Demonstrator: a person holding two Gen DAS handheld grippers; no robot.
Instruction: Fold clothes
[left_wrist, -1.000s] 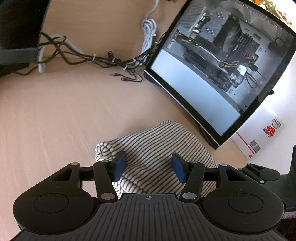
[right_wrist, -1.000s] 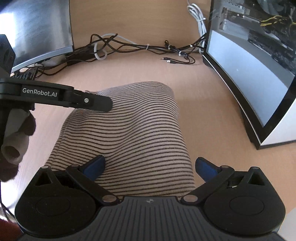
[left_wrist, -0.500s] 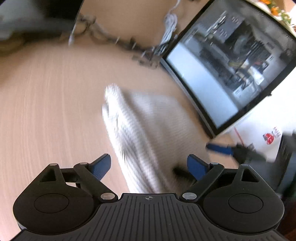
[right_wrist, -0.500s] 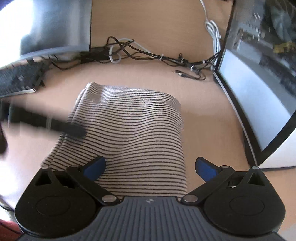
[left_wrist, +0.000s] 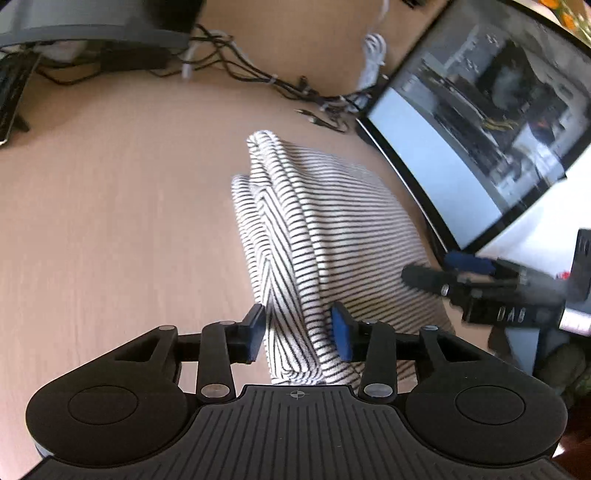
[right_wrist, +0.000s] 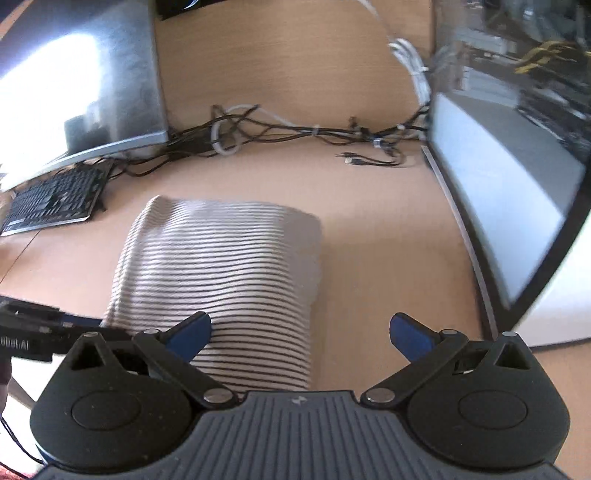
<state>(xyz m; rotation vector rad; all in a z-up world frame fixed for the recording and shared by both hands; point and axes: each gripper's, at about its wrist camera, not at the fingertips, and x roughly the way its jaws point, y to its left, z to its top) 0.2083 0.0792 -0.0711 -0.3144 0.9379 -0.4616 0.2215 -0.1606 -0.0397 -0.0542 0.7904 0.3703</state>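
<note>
A folded black-and-white striped garment (left_wrist: 325, 236) lies on the wooden desk (left_wrist: 110, 229); the right wrist view shows it as a rectangular stack (right_wrist: 218, 266). My left gripper (left_wrist: 298, 333) straddles its near left corner. The jaws are closing and the blue pads press on the thick fold between them. My right gripper (right_wrist: 301, 332) stands wide open low over the garment's near right edge, its left fingertip above the cloth and its right one over bare desk. In the left wrist view the right gripper (left_wrist: 436, 267) is a blur at the cloth's right side.
A computer case with a glass side panel (right_wrist: 509, 192) stands close on the right. A monitor (right_wrist: 74, 85) and a keyboard (right_wrist: 51, 199) sit at the back left. Tangled cables (right_wrist: 295, 133) run along the back. The desk's near edge (right_wrist: 22, 258) shows at the left.
The left gripper swung to the garment's left side, opened wide, then closed on its near corner. The right gripper pulled back a little and stayed open. The garment now lies folded narrower.
</note>
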